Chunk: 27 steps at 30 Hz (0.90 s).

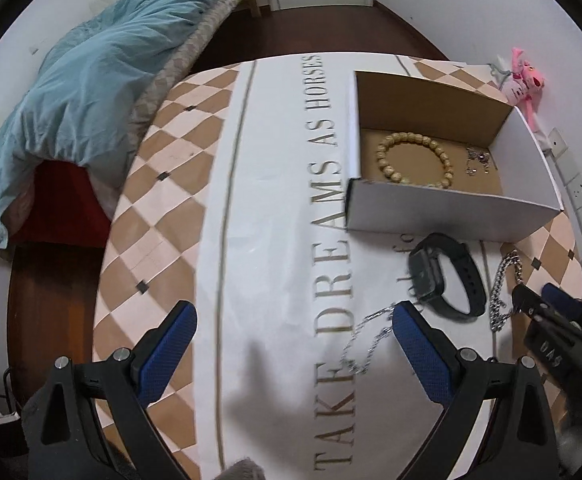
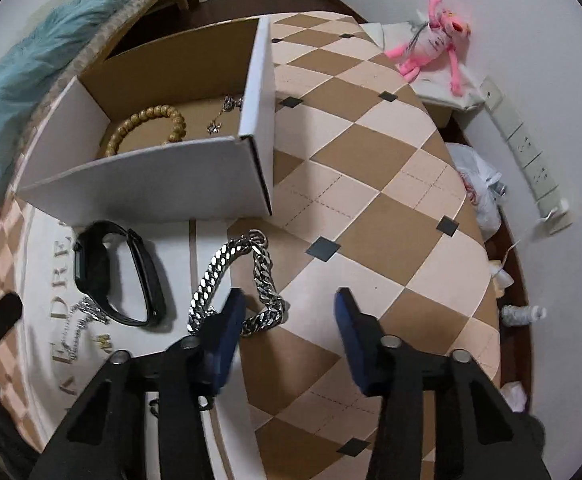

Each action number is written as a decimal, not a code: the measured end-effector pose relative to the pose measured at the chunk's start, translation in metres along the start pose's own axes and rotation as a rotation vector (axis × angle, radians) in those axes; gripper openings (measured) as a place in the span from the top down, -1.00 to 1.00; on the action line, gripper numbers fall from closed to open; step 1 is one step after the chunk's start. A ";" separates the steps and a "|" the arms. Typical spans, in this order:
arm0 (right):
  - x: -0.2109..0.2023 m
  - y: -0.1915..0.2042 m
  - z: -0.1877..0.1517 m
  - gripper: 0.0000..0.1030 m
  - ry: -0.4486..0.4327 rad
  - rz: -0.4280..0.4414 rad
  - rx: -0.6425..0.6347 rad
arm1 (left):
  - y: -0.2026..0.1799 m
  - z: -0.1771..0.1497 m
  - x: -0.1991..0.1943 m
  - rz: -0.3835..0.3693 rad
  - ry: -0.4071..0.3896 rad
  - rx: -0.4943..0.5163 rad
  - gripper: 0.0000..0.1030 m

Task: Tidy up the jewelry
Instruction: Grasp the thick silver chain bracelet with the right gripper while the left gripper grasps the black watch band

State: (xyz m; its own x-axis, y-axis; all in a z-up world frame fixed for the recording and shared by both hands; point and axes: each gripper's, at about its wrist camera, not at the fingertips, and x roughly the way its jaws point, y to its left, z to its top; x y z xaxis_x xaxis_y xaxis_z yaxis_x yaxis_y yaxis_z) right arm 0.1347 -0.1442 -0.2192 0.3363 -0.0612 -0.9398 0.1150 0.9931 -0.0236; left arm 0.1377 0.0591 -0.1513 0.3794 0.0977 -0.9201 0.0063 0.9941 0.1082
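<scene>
An open cardboard box [image 1: 451, 212] [image 2: 151, 184] stands on the table and holds a wooden bead bracelet [image 1: 413, 158] [image 2: 147, 128] and small silver jewelry [image 1: 477, 160] [image 2: 223, 114]. In front of it lie a black watch [image 1: 445, 276] [image 2: 119, 272], a chunky silver chain [image 1: 505, 288] [image 2: 239, 280] and a thin silver necklace [image 1: 367, 340] [image 2: 81, 320]. My left gripper [image 1: 295, 320] is open and empty, its right finger beside the thin necklace. My right gripper [image 2: 289, 304] [image 1: 539, 300] is open, its left finger over the chunky chain's near end.
The table wears a checked cloth with a white lettered runner [image 1: 275, 200]. A pink plush toy [image 2: 435, 46] [image 1: 525, 80] lies at the far right corner. A power strip [image 2: 531, 160] runs along the wall. A bed with a blue quilt [image 1: 91, 92] stands to the left.
</scene>
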 end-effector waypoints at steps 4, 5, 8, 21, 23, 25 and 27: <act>-0.001 -0.008 0.000 0.84 -0.007 -0.011 -0.009 | -0.014 0.006 0.008 -0.049 0.020 0.019 -0.94; -0.002 -0.014 0.000 0.84 -0.004 -0.009 0.003 | -0.017 0.008 0.009 -0.065 0.027 0.019 -0.94; -0.006 -0.037 -0.005 0.84 0.009 0.005 0.058 | -0.031 0.012 0.017 -0.133 0.049 0.024 -0.93; -0.017 -0.061 -0.016 0.84 0.009 0.081 0.144 | -0.063 0.016 0.041 -0.196 0.063 0.097 0.79; -0.022 -0.060 -0.015 0.84 0.002 0.112 0.152 | -0.055 0.013 0.037 -0.188 0.047 0.092 0.80; -0.029 -0.057 -0.012 0.84 -0.012 0.141 0.152 | -0.047 0.010 0.035 -0.192 0.041 0.079 0.81; -0.037 -0.054 -0.009 0.84 -0.023 0.174 0.153 | -0.039 0.008 0.031 -0.196 0.036 0.069 0.81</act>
State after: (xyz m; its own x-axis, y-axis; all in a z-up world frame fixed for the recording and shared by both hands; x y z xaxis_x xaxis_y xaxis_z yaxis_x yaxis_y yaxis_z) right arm 0.1072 -0.1950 -0.1862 0.3845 0.1056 -0.9171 0.1931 0.9622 0.1918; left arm 0.1571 0.0234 -0.1813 0.3314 -0.0945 -0.9387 0.1403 0.9889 -0.0500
